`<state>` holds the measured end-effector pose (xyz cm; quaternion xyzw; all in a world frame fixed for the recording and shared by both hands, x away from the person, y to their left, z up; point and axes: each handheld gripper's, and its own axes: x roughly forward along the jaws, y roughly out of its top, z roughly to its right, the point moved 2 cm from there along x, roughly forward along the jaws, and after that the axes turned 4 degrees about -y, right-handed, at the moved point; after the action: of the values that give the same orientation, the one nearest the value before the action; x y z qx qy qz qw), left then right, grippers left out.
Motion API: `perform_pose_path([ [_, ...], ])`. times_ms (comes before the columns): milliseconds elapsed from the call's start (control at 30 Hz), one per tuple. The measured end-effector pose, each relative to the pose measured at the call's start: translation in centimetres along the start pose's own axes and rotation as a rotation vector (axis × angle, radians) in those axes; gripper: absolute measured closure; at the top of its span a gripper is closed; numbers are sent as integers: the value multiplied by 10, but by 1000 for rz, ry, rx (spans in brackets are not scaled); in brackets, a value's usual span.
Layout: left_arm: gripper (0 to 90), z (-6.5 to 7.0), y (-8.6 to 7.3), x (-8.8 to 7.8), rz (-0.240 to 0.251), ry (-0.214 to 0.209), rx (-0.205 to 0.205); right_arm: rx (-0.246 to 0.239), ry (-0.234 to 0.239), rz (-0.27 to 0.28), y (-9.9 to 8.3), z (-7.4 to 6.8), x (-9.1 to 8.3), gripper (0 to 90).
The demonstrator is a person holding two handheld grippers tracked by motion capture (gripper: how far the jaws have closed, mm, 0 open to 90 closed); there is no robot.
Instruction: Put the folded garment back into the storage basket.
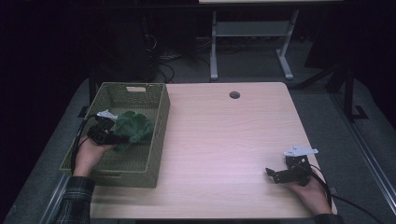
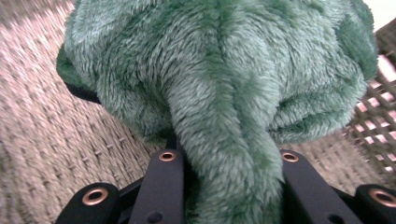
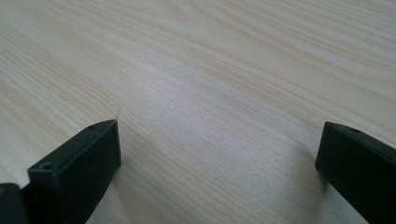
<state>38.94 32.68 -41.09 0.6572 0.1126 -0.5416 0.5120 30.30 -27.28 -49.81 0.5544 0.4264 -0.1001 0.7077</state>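
The right claw [image 3: 219, 154] looks down at a slant on a pale wooden tabletop [image 3: 210, 70]. Its two black jaws rise from the lower corners of the view and stand far apart, with bare wood between them. The left jaw is a thick block with a flat top face, and two small screw holes show on it. The right jaw is cut by the edge of the view, so I see just its inner end and one small hole. Each jaw throws a soft shadow on the wood just beside it. Ahead of the claw, the wood grain runs in long, fine, slightly curved lines across the view.
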Motion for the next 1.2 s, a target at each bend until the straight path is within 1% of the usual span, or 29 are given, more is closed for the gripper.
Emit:
perform_pose_path([
  [33,732,-1,-1,4,-28,2,6,1,0,0,0,0,0,0],
  [67,730,0,-1,7,-40,2,1,2,0,0,0,0,0,0],
  [100,728,0,-1,8,-56,-1,9,2,0,0,0,0,0,0],
  [133,726,0,-1,9,-54,-1,6,2,0,0,0,0,0,0],
  [167,725,0,-2,9,-63,-3,4,2,0,0,0,0,0,0],
  [267,718,-1,-3,11,-77,8,4,2,0,0,0,0,0,0],
  [333,698,-1,-4,12,-85,20,5,2,0,1,0,0,0,0],
  [433,633,-1,-4,13,-88,16,-3,2,0,0,0,0,0,0],
  [533,521,-2,-5,14,-91,16,-4,3,0,0,0,0,0,0],
  [633,410,-3,-5,14,-74,25,-4,2,0,0,0,0,0,0],
  [667,367,-2,-5,14,-68,37,7,2,0,0,0,0,0,0],
  [800,204,-2,-4,10,-36,68,16,2,0,0,0,0,0,0],
  [833,180,-2,-3,8,-21,65,15,1,0,0,0,0,0,0],
  [867,167,-2,-3,6,-7,64,12,2,0,0,0,0,0,0],
  [967,146,-1,-1,0,25,74,20,1,0,0,0,0,0,0],
  [1100,146,7,5,-8,41,69,40,0,0,0,0,0,0,0],
  [1200,146,12,11,-12,58,65,45,0,1,0,0,0,0,0],
])
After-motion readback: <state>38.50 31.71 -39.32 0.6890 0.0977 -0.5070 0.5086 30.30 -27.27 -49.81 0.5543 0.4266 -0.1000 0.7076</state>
